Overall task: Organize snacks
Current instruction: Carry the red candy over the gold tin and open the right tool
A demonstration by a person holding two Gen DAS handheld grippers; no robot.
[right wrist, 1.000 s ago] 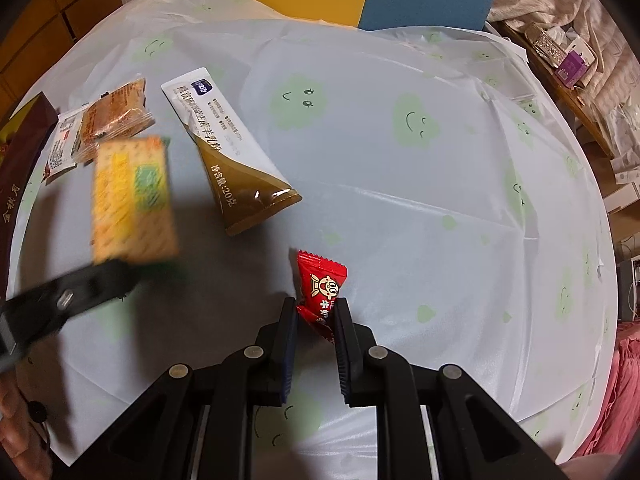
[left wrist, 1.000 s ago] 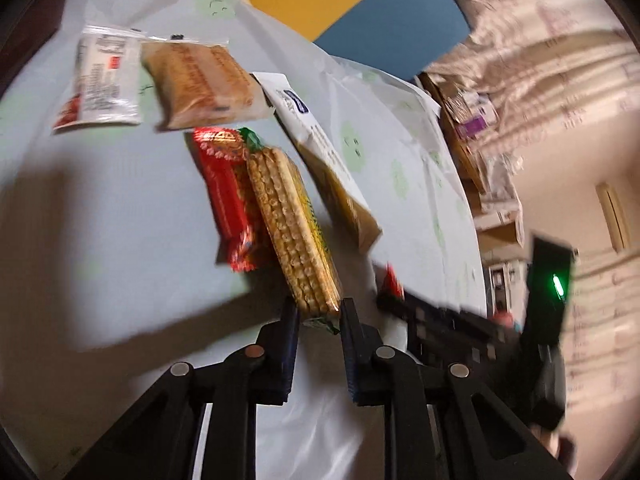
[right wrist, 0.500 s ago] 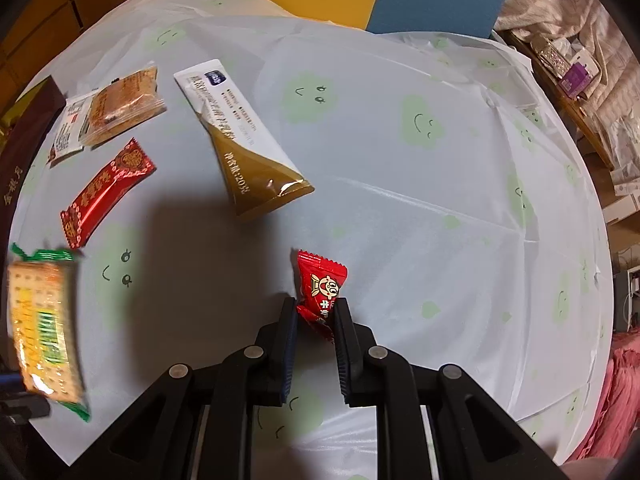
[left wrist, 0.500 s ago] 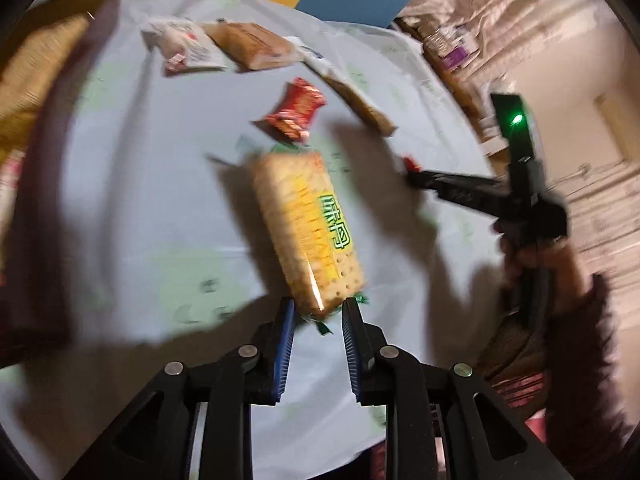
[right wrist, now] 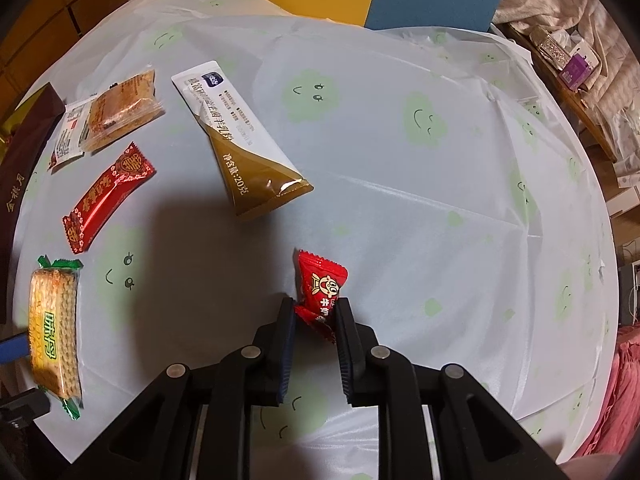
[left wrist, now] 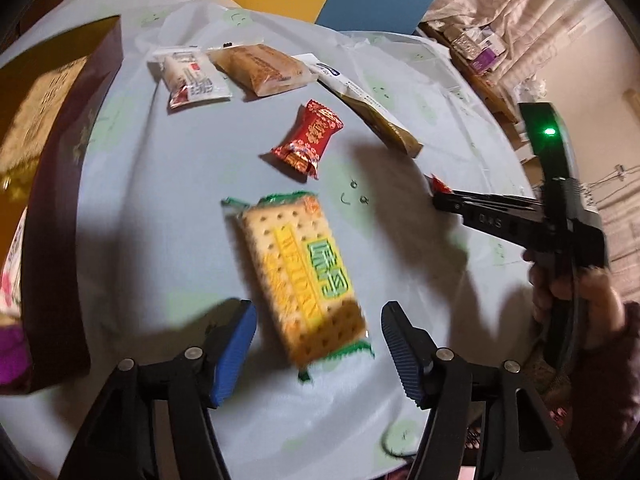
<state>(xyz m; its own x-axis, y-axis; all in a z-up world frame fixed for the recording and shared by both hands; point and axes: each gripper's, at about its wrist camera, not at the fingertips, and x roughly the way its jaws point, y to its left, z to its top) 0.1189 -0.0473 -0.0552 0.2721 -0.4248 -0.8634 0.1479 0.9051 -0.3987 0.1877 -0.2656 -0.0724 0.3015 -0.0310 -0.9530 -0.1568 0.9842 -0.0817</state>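
My left gripper [left wrist: 316, 332] is opening – its blue pads [left wrist: 234, 346] stand wide apart and do not touch anything. The cracker pack [left wrist: 302, 276] lies flat on the table [left wrist: 160, 200] between them, let go. Its long side runs from about 11 o'clock down to 5 o'clock in the left wrist view, and the green end near me sits between the jaws.

My right gripper [right wrist: 314, 320] is squeezed tight on a small red candy [right wrist: 322, 288]. The candy sticks out past the fingertips, pointing up toward 12 o'clock.

Past the cracker pack at 12 o'clock lies a long red wrapper [left wrist: 308, 140], tilted from 1 o'clock to 7 o'clock. Farther out sit a white packet [left wrist: 190, 80] and an orange-brown cake pack [left wrist: 262, 68] side by side, touching, and a long white-and-brown pouch [right wrist: 240, 140].

The left wrist view shows things the right one cannot – the right gripper from the side at 3 o'clock, a hand [left wrist: 576, 292] in a dark sleeve [left wrist: 604, 380] holding it, and a big dark brown box [left wrist: 56, 200] at 9 o'clock. The right wrist view shows the green smiley faces [right wrist: 308, 96] on the table cover sharply, and only a thin edge of that box.

The right gripper points steeply down at the table. The left one tips down too, less steeply.
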